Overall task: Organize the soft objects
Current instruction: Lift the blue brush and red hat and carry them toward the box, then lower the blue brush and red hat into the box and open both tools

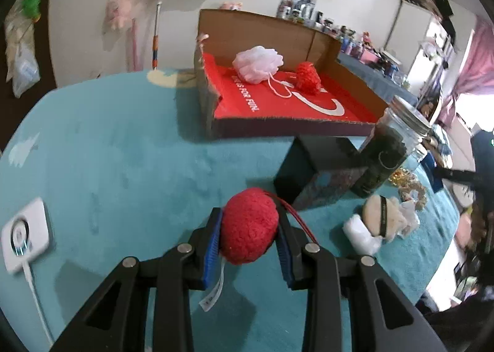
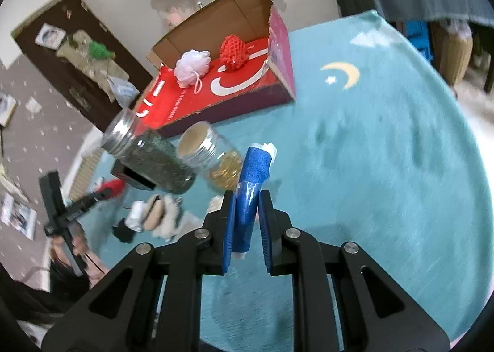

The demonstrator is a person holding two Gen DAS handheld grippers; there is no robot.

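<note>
Pinching fuzzy red ball (image 1: 248,227) in left tongs (image 1: 250,239), right tongs (image 2: 248,222) clamping blue roll (image 2: 250,190)

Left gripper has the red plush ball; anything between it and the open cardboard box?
Mostly clear. The red plush ball faces open teal blanket up to the cardboard box. A dark box and jar stand just right of that line.

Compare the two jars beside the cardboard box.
The taller jar is filled with dark green material; the shorter jar holds golden pieces only at its bottom. The taller jar stands nearer the cardboard box than the shorter jar. Both are clear with silver lids.
</note>
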